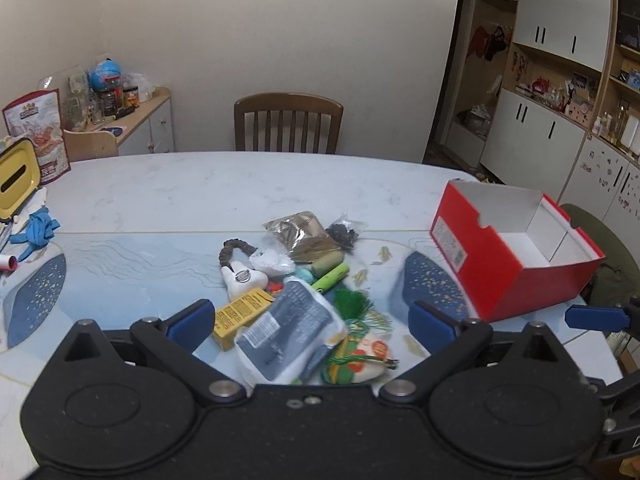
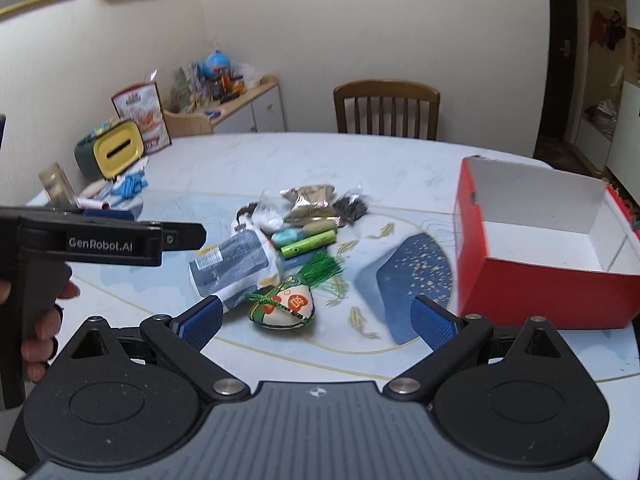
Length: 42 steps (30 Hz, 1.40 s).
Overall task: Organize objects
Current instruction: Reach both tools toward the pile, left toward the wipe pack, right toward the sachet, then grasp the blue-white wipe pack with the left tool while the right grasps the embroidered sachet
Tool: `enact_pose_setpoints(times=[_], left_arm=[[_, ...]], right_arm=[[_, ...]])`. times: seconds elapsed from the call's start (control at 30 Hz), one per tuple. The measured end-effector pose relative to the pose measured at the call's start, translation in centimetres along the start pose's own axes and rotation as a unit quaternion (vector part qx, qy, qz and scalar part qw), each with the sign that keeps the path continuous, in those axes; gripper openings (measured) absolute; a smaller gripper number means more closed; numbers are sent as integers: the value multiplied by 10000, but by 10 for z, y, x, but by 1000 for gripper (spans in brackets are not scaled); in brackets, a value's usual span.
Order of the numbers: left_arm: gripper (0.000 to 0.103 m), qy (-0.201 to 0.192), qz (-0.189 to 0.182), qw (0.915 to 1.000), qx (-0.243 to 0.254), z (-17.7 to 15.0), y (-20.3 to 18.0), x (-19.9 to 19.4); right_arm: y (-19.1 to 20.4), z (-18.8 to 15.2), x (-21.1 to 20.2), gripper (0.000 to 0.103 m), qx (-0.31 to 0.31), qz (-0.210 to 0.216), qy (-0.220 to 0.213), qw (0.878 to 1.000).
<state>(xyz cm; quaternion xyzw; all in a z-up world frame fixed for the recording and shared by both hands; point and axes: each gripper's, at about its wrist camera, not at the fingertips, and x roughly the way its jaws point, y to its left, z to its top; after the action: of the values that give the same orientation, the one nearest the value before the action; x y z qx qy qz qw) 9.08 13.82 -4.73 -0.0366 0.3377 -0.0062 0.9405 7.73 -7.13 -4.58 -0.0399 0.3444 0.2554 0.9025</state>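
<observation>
A pile of small items lies mid-table: a grey-and-white packet (image 1: 288,332) (image 2: 232,264), a yellow carton (image 1: 240,316), a white pouch with a beaded loop (image 1: 244,278), a green tube (image 1: 330,278) (image 2: 308,244), a foil packet (image 1: 300,232) and an embroidered sachet with a green tassel (image 1: 360,360) (image 2: 284,306). An empty red box (image 1: 512,248) (image 2: 540,240) stands open to the right. My left gripper (image 1: 311,324) is open over the packet's near side. My right gripper (image 2: 318,322) is open just short of the sachet. Neither holds anything.
A yellow-lidded tissue box (image 1: 16,178) (image 2: 116,150), a blue cloth (image 1: 38,232) and a snack bag (image 1: 38,128) crowd the table's left end. A wooden chair (image 1: 288,120) stands behind the table. A hand (image 2: 44,320) holds the left gripper's handle. Shelving (image 1: 560,80) fills the right wall.
</observation>
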Motion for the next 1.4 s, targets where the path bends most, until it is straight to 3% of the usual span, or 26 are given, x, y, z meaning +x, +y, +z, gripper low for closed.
enact_pose_setpoints(times=[0.3,0.43,0.7,1.07,1.17,1.3,1.4], left_arm=[[101,488,-237,9979,352,-5,30,57],[94,709,-332,9949,639,-7,36,82],[90,1028,-594,9910,622,0,52,115],[72,1145,-970,9836,999,-2,44,131],[60,1201,-1047,9816,1049,-4,43,133],[48,1214,-1139,9806,1035,-5,45,133],[37,1200,-1207,9802,1012,-5,46,132]], right_arm=[[18,3,57,101,-187,81,345,9992],[23,2,86,101,-284,99,532,9981],[32,-1,133,100,-423,143,820,9956],[36,-4,167,93,-570,105,1121,9920],[37,-5,174,91,-593,142,1175,9912],[38,-7,181,75,-595,141,1308,9895],[37,-6,181,72,-547,165,1299,9899]])
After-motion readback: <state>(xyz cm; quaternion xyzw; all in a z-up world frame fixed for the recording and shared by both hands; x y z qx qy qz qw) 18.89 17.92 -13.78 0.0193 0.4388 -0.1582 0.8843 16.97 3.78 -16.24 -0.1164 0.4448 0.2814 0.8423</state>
